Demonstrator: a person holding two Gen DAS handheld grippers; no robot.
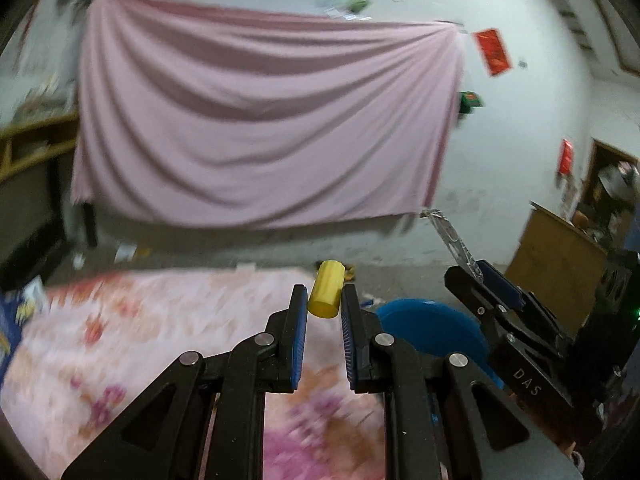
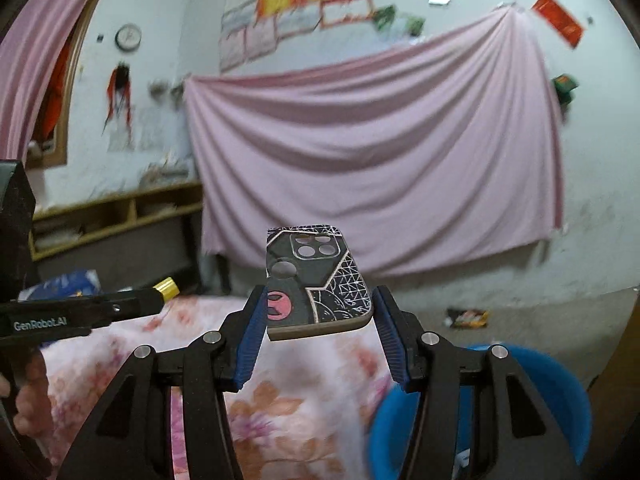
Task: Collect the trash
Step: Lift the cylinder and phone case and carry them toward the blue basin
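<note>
Both grippers level — left gripper (image 1: 324,300) beside right gripper (image 2: 320,312).

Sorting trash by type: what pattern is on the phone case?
Black phone case with white geometric line art and a pink round emblem; clearest in the right wrist view.

A bed (image 2: 304,400) spread with a pink floral sheet stands beside a blue basin (image 2: 560,396) and a snack wrapper (image 2: 467,317) on the concrete floor (image 2: 500,308).
</note>
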